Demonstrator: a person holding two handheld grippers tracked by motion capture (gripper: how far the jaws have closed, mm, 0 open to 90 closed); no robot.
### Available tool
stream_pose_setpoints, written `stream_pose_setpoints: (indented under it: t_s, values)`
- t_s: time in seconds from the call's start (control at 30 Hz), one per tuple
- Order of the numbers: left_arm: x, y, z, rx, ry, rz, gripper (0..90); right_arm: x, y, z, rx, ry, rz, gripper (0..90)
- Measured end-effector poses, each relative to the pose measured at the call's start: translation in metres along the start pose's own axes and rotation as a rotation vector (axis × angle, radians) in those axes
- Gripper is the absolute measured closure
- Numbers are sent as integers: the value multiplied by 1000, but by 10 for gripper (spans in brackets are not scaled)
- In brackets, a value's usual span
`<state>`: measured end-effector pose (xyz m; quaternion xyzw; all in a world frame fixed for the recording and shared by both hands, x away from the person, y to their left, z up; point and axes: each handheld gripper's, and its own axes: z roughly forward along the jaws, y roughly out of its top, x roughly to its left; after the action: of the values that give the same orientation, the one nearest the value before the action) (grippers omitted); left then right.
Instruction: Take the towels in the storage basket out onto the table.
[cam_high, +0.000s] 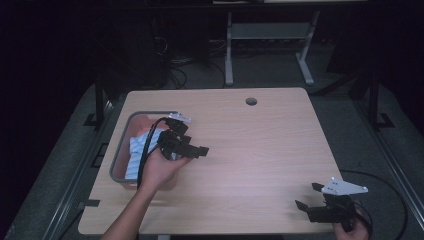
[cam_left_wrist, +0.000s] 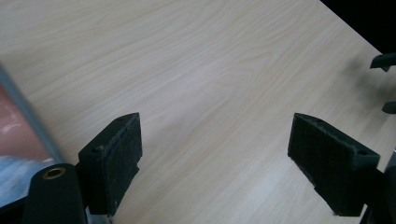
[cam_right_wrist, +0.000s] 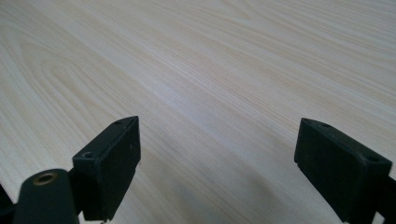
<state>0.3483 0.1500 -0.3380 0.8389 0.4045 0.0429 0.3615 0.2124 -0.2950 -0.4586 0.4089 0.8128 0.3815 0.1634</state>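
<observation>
Nearby, grey bin (cam_high: 119, 155) with striped cloth (cam_high: 134, 159).

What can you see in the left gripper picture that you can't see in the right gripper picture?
The left gripper view has the grey rim of the bin at its left edge, with pink and light blue cloth inside, and the other gripper's dark jaw tips far off at the right edge. The right gripper view has plain wood and nothing extra. Both look along two open black jaws with nothing between them, over the same pale wooden table.
</observation>
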Motion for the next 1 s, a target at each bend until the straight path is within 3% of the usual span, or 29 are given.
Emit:
stream_pose_setpoints:
  t_s: [0.37, 0.7, 1.0]
  values:
    - [25, -7, -24, -25, 38, -57, 175, 0, 0, 1, 1, -1, -1, 141]
    - [50, -19, -43, -29, 112, -115, 175, 2, 1, 2, 2, 1, -9, 141]
    - [81, -38, -50, -16, 188, -214, 175, 1, 1, 1, -2, 3, -7, 141]
